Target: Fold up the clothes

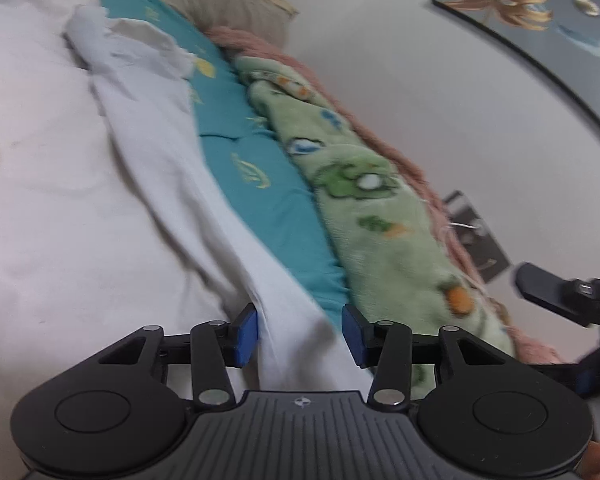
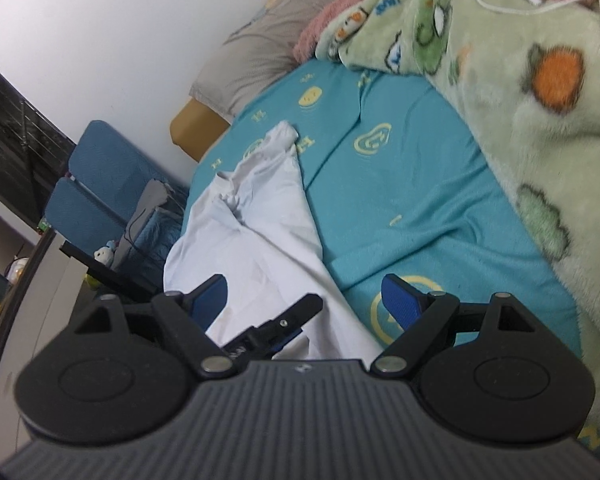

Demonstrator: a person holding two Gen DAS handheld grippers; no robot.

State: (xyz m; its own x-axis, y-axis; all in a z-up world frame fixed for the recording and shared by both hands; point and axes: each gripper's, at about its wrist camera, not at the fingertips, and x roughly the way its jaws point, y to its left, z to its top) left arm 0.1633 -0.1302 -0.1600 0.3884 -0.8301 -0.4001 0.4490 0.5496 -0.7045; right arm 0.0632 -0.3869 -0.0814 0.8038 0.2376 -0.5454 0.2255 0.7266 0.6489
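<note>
A white garment (image 1: 80, 200) lies spread on a teal bed sheet (image 1: 260, 184), with a long raised fold along its right edge. My left gripper (image 1: 300, 334) straddles the near end of that fold. Its left pad touches the cloth, the right pad stands just off it, and the jaws are partly open. In the right wrist view the same garment (image 2: 260, 232) runs away from me. My right gripper (image 2: 304, 284) stands wide open over its near edge and holds nothing. The left gripper (image 2: 288, 320) shows as a dark finger lying on the cloth between the right gripper's pads.
A green cartoon-print fleece blanket (image 2: 520, 80) and a pink one are heaped along the wall side of the bed, with a white cable (image 2: 500, 4) on top. A beige pillow (image 2: 268, 52) lies at the head. A blue chair (image 2: 100, 184) stands beside the bed.
</note>
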